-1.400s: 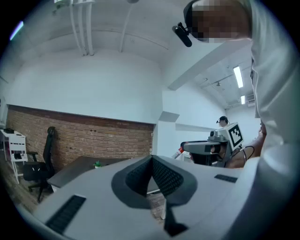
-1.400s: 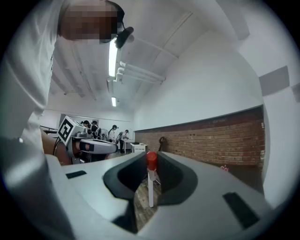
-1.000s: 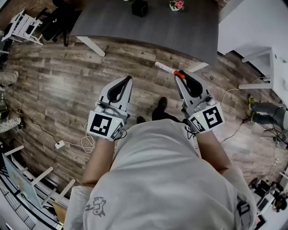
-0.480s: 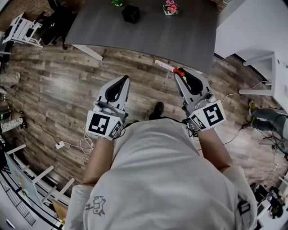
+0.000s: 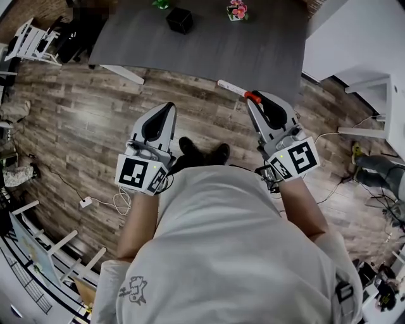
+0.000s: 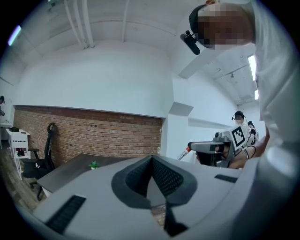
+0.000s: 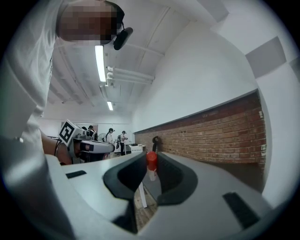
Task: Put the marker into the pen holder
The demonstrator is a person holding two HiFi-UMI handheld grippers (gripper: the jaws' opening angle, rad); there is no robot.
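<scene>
Head view, nearest first: right claw clamped on the white marker with a red cap, barrel lying crosswise and poking out to the left, level with the near edge of the tabletop in the picture. Same grip seen in the right gripper view, red cap pinched between the pads of the right claw. Left claw pressed shut on nothing, pads meeting in the left gripper view. Below, two dark shoes side by side on the wood-plank floor, against one shoe ahead half a second ago: a step just finished. Farther off, long dark grey tabletop drawn lower in the picture than a second ago, and on it the small black cube-shaped box, most likely the pen holder, near a pot of pink flowers. Judged from that: grasp done, carry under way, marker and box well apart, a reach across and an upright turn needed next.
</scene>
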